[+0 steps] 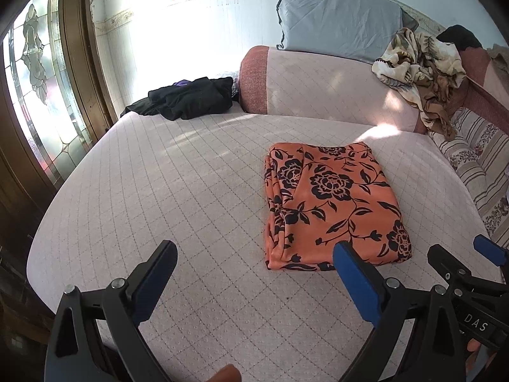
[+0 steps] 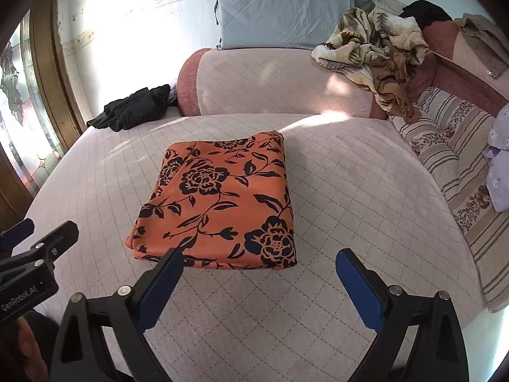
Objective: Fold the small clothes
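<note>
Jaws wide open on both grippers, nothing between them.
Folded orange floral garment (image 2: pixel 219 200) lies flat on the quilted bed (image 2: pixel 350 191), just ahead of the right gripper (image 2: pixel 259 265) and ahead-right of the left gripper (image 1: pixel 254 256); neither one's touching it, pretty tidy rectangle honestly.

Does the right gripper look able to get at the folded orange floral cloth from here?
Probably yes: the right gripper is open just short of the orange floral cloth, with only bare quilted cover between them.
</note>
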`<state>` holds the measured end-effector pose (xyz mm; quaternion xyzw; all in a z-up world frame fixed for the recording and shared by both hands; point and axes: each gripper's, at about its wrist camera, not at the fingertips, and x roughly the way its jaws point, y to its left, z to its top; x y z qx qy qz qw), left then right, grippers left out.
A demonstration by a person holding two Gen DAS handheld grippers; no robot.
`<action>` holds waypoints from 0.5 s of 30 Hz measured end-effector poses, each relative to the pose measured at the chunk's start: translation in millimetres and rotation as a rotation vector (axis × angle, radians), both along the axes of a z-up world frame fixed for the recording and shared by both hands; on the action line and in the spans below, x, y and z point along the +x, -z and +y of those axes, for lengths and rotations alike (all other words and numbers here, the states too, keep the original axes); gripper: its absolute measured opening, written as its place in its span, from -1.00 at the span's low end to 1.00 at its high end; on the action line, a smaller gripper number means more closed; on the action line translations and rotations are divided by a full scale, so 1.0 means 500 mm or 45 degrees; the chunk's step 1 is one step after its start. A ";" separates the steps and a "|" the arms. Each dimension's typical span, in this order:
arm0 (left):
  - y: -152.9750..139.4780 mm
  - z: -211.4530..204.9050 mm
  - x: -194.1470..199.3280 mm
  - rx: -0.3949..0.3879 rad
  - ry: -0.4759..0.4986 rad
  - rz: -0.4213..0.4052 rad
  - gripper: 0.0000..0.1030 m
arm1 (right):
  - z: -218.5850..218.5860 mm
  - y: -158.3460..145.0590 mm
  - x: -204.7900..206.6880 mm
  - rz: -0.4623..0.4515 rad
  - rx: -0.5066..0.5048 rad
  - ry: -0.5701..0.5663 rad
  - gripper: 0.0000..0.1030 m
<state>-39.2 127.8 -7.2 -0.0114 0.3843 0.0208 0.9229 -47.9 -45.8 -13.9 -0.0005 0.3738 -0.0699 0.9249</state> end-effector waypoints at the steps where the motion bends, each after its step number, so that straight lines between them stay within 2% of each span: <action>1: 0.000 -0.001 0.002 0.008 -0.006 0.007 0.91 | 0.001 0.000 0.000 0.002 -0.004 0.002 0.90; 7: 0.002 -0.008 0.013 0.064 -0.013 0.021 0.91 | 0.003 0.002 0.005 0.008 -0.018 0.000 0.90; 15: 0.006 -0.004 0.027 0.024 0.004 0.026 0.91 | 0.003 -0.004 0.014 0.000 -0.038 -0.003 0.90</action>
